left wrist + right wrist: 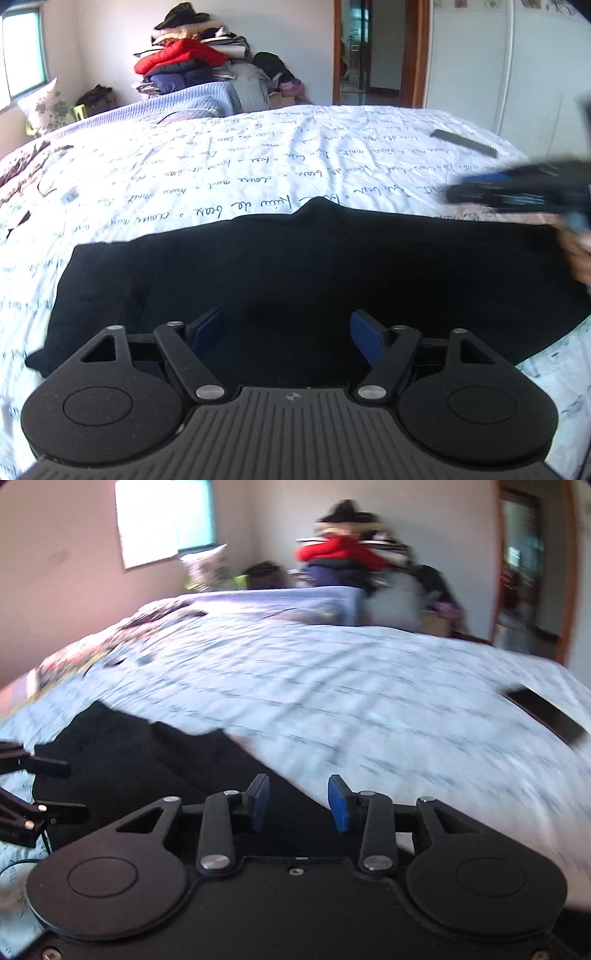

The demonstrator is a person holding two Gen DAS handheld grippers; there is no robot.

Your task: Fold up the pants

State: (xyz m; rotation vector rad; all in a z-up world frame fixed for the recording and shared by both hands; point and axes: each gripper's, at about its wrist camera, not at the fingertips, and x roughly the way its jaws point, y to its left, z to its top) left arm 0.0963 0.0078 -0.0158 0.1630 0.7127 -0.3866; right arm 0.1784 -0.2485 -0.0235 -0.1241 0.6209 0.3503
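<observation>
Black pants (295, 266) lie flat across the near side of the bed, folded lengthwise, waist end at the left. My left gripper (287, 332) is open and empty, hovering just over the pants' near edge. My right gripper (298, 801) is open and empty above the right part of the pants (140, 760), near their far edge; the view is blurred by motion. The right gripper also shows in the left wrist view (517, 192) at the right, blurred, above the pants' far right edge. The left gripper's fingers (48, 764) show at the left edge of the right wrist view.
The bed has a white sheet with handwriting print (258, 155). A dark flat bar (464, 143) lies on the sheet at the far right. A pile of clothes (192, 55) stands beyond the bed, a pillow (46, 105) at the far left, a doorway (369, 51) behind.
</observation>
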